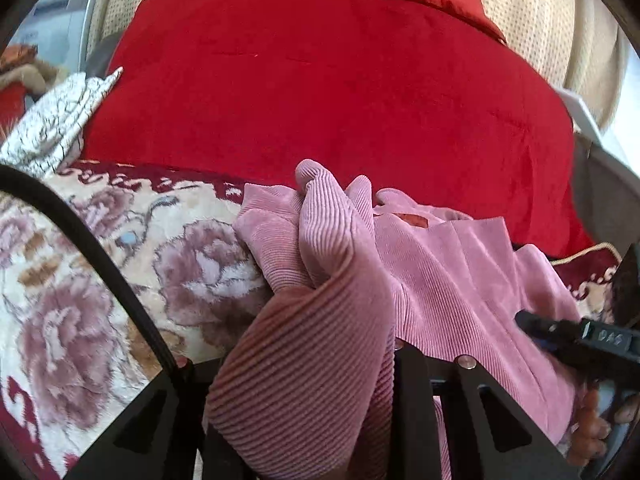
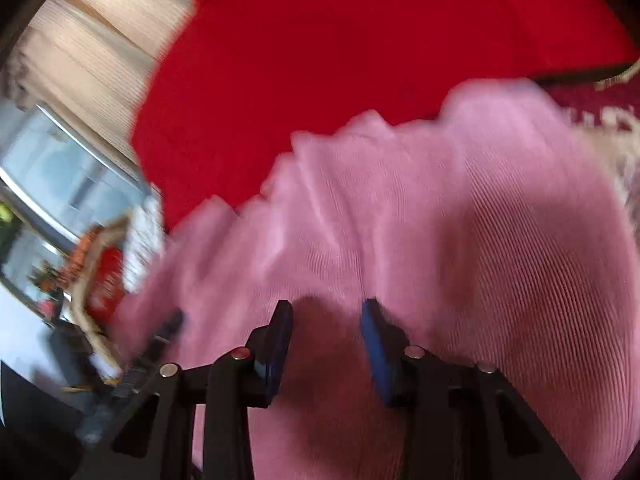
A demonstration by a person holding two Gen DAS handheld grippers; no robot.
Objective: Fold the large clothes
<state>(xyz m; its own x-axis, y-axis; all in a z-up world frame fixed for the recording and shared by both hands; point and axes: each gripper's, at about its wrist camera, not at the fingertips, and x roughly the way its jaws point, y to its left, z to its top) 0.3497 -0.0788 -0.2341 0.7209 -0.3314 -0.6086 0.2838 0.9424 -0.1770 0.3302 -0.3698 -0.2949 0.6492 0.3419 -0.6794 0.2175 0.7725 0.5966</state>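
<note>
My left gripper (image 1: 304,368) pitched down, jaws clamped on a bunched fold of pink ribbed garment (image 1: 440,280) — at 6 o'clock. My right gripper (image 2: 326,344) tilts down, pads gripping pink cloth; the garment lies on a floral blanket (image 1: 120,260).

The pink garment (image 1: 452,276) is a soft ribbed cloth, matt, with fine cords. The red blanket (image 1: 320,92) looks like smooth velvet plush. The floral blanket (image 1: 132,264) is thick and fuzzy. The left gripper (image 1: 304,380) is matt black plastic with small shiny metal screws.
</note>
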